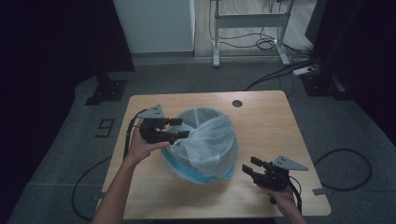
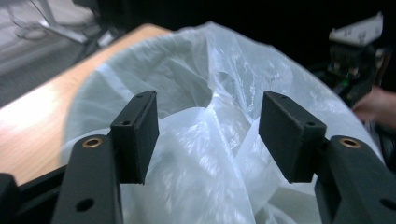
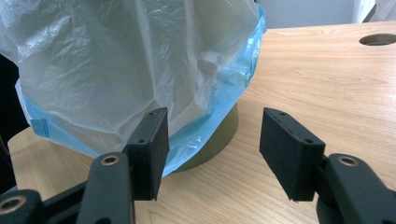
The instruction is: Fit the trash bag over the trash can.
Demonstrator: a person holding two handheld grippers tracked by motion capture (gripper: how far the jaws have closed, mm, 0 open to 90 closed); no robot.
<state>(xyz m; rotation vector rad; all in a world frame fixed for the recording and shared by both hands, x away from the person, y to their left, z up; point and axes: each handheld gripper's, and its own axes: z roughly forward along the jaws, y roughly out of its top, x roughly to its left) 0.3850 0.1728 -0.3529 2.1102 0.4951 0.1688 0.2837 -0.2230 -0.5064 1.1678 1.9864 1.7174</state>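
A round bin [image 1: 198,116] stands near the middle of the wooden table [image 1: 261,121], and a clear plastic bag [image 1: 210,142] with a blue hem is half draped over it. The side of the bin toward the person is covered and the blue hem hangs down outside; the far side is bare, so the dark inside of the bin shows there.

The step in hand looks like fitting the bag as a liner, with the mouth about halfway round the rim.

The left gripper [image 1: 180,128] sits at the bin's left rim, reaching in over the loose plastic. In the left gripper view its 2 jaws stand wide apart with crumpled bag [image 2: 205,140] between and beyond them, and nothing is pinched. The right gripper [image 1: 252,167] hangs off to the right of the bin, nearer the person, well apart from it. In the right gripper view its jaws are spread just as wide and hold nothing; they point at the hem [image 3: 219,116] and the bin's lower wall [image 3: 219,140].

Next, the left gripper would likely need to close on a fold of the slack film and draw it toward the bare far rim. The right could then pinch the hem and keep the covered side from sliding off. The film is thin, so a gentle pull seems wise.
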